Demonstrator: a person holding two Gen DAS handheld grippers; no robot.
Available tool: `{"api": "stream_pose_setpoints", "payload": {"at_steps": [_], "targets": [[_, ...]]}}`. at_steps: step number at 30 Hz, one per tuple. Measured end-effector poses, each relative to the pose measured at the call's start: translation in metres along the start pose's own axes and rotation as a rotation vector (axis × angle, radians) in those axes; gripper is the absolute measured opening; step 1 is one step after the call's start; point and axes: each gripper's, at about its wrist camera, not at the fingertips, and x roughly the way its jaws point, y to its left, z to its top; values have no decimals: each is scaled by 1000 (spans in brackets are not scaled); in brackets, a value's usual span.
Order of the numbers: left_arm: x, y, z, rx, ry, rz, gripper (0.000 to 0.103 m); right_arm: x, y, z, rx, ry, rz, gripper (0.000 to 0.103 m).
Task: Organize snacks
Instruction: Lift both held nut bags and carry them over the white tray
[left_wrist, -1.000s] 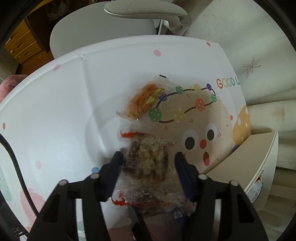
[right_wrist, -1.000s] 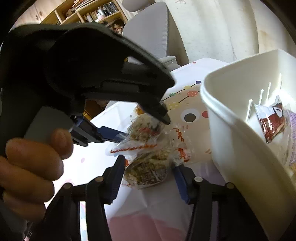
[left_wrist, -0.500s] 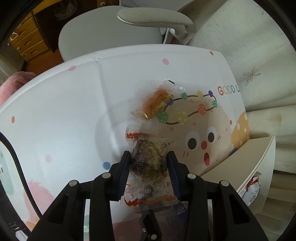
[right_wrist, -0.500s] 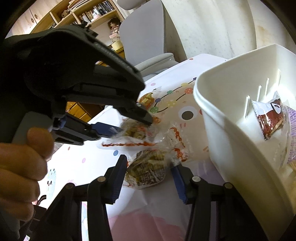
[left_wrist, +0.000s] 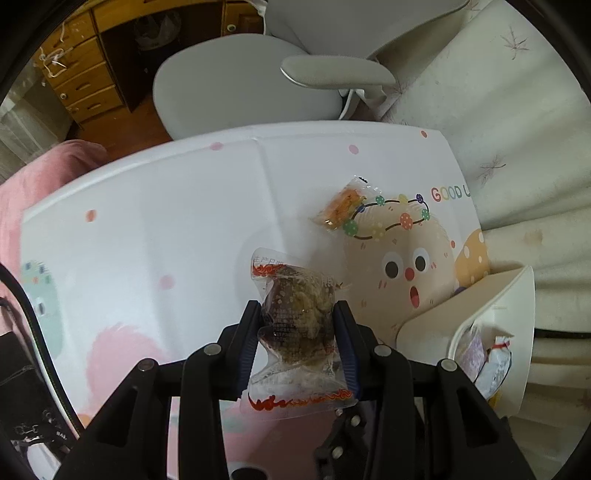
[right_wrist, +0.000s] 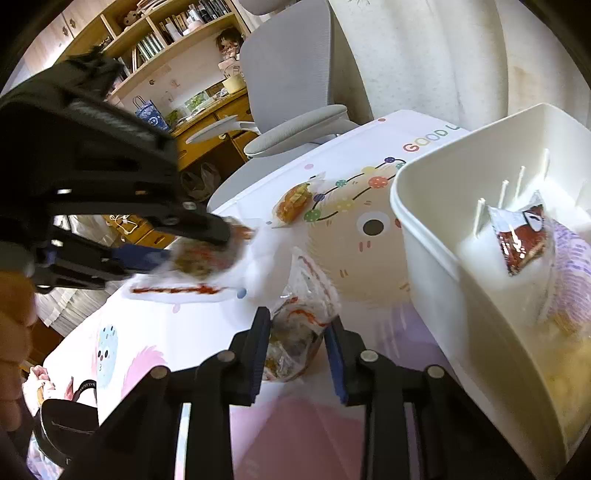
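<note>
Left wrist view: the left gripper (left_wrist: 297, 332) has its fingers (left_wrist: 249, 332) narrowly set and pressed on both sides of a clear snack pack (left_wrist: 297, 317), held above the counter (left_wrist: 147, 229). An orange snack (left_wrist: 341, 205) lies farther off to the right; the white bin (left_wrist: 517, 332) is at the right edge

Right wrist view: the right gripper (right_wrist: 297, 332) is closing, a second pack (right_wrist: 295, 336) between its fingers (right_wrist: 260, 339) on the counter, pads at its sides. The bin (right_wrist: 436, 266) stands just right, with a red packet (right_wrist: 521, 240) inside. The left gripper (right_wrist: 207, 243) carries its pack (right_wrist: 199, 262) at far left
</note>
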Motion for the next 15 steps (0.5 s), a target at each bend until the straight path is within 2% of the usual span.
{"api": "stream_pose_setpoints", "payload": {"at_steps": [8, 15], "targets": [[-43, 20, -36, 0, -24, 19, 38, -27, 15, -18, -25, -12, -2, 26], [-83, 34, -81, 8, -46, 28, 38, -72, 28, -35, -61, -44, -4, 26]]}}
